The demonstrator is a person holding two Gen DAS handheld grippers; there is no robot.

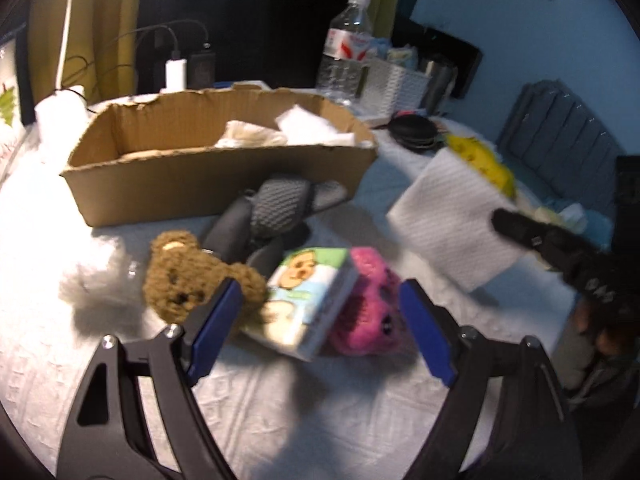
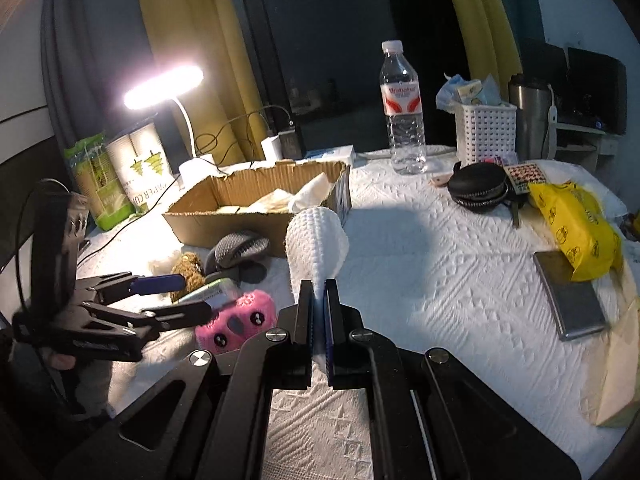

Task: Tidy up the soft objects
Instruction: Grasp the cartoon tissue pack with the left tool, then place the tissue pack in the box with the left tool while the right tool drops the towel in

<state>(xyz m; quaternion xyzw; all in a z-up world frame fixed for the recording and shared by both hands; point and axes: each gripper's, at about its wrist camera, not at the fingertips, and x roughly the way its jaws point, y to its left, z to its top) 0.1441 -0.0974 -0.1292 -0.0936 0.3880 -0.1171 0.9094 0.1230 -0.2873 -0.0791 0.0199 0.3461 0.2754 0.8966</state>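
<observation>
left gripper (image 1: 320, 312): jaws wide apart, nothing between them; hangs over the toy cluster, blue pads flanking the soft book and pink toy
right gripper (image 2: 319, 304): jaws pinched tight on a white paper towel (image 2: 316, 244), which stands up from the fingertips, off the table
paper towel, left view (image 1: 452, 220): held up in the air at the right, right gripper's black finger across its lower edge
brown teddy (image 1: 188, 276): lying on the table, touching the left blue pad (image 1: 216, 320)
soft book (image 1: 308, 300): tilted, between teddy and pink plush (image 1: 368, 304), leaning against the plush
grey knit item (image 1: 280, 204): just in front of the cardboard box (image 1: 216, 176), behind the teddy
box contents: crumpled white tissue (image 1: 308, 128) at its right end
white fluffy piece (image 1: 96, 276): left of teddy, blown out by lamp glare
table cover (image 2: 440, 280): white textured cloth
background: water bottle (image 2: 402, 108), white basket (image 2: 484, 128), black zip case (image 2: 478, 188), yellow bag (image 2: 572, 224), desk lamp (image 2: 164, 88)
</observation>
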